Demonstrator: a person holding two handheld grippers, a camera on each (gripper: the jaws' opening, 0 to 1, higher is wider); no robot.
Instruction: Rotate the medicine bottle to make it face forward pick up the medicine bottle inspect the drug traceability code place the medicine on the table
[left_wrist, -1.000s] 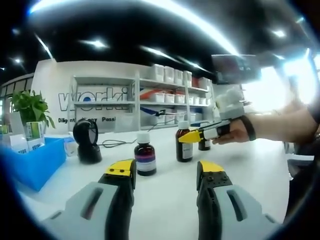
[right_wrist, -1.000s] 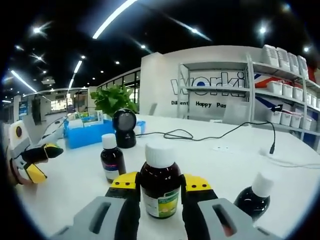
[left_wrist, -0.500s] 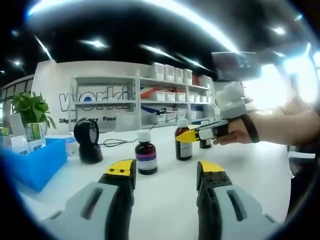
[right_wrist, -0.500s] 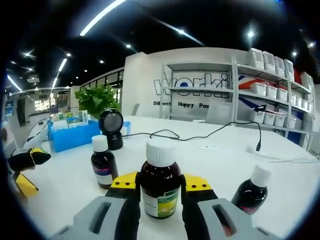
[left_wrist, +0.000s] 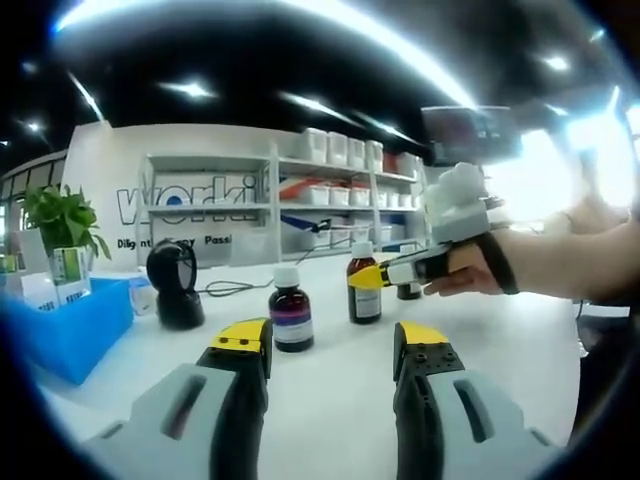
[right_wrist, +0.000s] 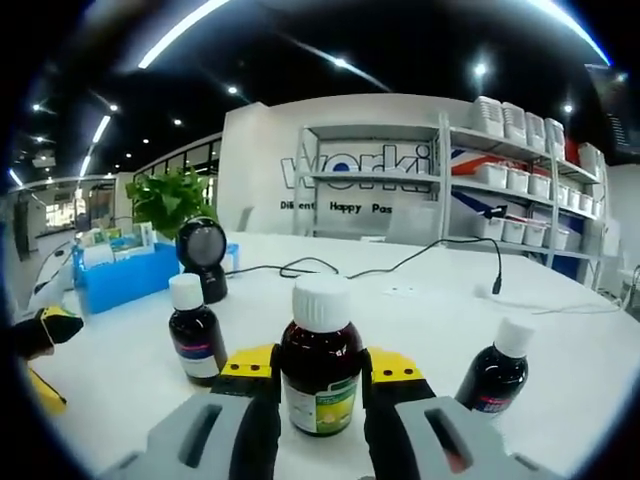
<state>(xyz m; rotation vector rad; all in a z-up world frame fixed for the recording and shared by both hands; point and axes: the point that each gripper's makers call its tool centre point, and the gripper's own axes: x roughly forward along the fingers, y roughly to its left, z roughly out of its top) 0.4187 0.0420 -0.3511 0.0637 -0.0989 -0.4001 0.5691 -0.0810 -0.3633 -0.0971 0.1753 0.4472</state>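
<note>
1. Right gripper (right_wrist: 320, 365), rising at the bottom centre of the right gripper view, has its yellow-tipped jaws pinching the dark amber medicine bottle with a white cap and green-and-white label (right_wrist: 320, 370); in the left gripper view the same gripper (left_wrist: 372, 277) comes in from the right, held by a person's hand (left_wrist: 470, 270), its tip at that bottle (left_wrist: 363, 285) at mid-frame.
2. Left gripper (left_wrist: 330, 345), at the bottom centre of its own view, has its jaws spread with bare table between them.
3. A glossy white table (right_wrist: 420, 310) carries two more small dark bottles with white caps, one to the left (right_wrist: 195, 330) and one to the right (right_wrist: 497, 370) of the held bottle.
4. A black round-headed scanner on a stand (right_wrist: 203, 258) stands at left centre, beside a blue plastic bin (right_wrist: 125, 280) and a green potted plant (right_wrist: 170, 200).
5. A black cable (right_wrist: 400, 265) trails across the tabletop.
6. White shelving with white boxes (right_wrist: 500, 170) fills the upper right, before a white wall with dark lettering (right_wrist: 340, 165).
7. Long ceiling light strips (right_wrist: 190, 25) cross the dark ceiling.
</note>
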